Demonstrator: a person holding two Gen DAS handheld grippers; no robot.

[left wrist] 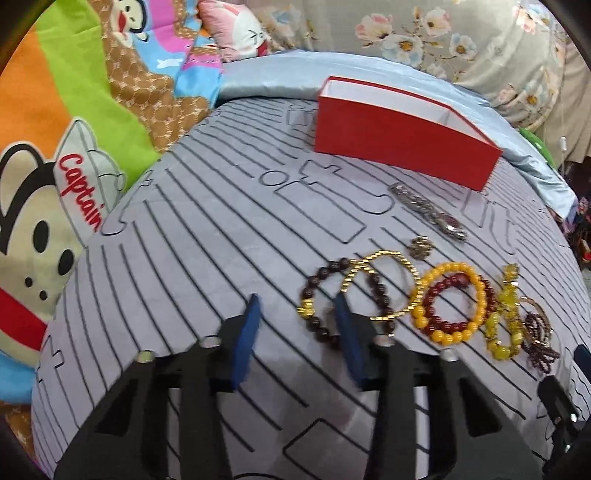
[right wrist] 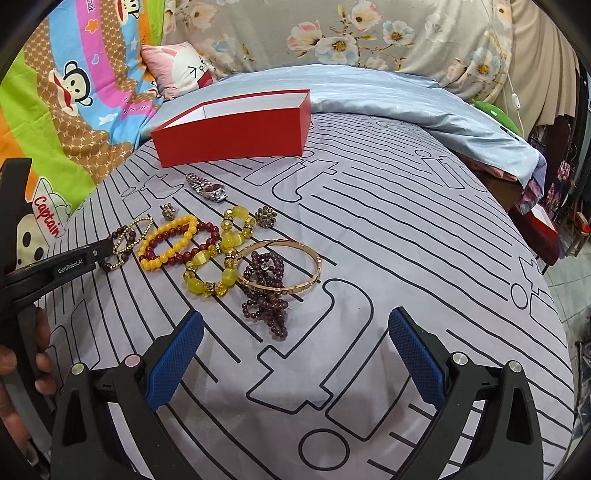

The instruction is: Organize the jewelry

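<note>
A red open box [left wrist: 402,140] [right wrist: 232,134] stands at the back of the grey lined cloth [left wrist: 221,240]. Jewelry lies in front of it: a silver watch [left wrist: 428,212] [right wrist: 206,188], a dark bead bracelet [left wrist: 321,295], a thin gold chain bracelet [left wrist: 384,284] [right wrist: 131,236], yellow and red bead bracelets [left wrist: 450,306] [right wrist: 173,242], a chunky yellow bracelet [right wrist: 221,254], a gold bangle [right wrist: 280,266] and purple beads [right wrist: 266,295]. My left gripper [left wrist: 295,317] is open, its right finger over the dark bracelet. My right gripper [right wrist: 295,332] is open and empty, just short of the purple beads.
Two small brooches [right wrist: 170,211] [right wrist: 266,216] lie among the bracelets. A cartoon blanket [left wrist: 55,147] lies to the left, a pale blue sheet [right wrist: 388,99] and floral pillows [right wrist: 369,33] behind. The left gripper's body [right wrist: 55,269] reaches in at the left of the right wrist view.
</note>
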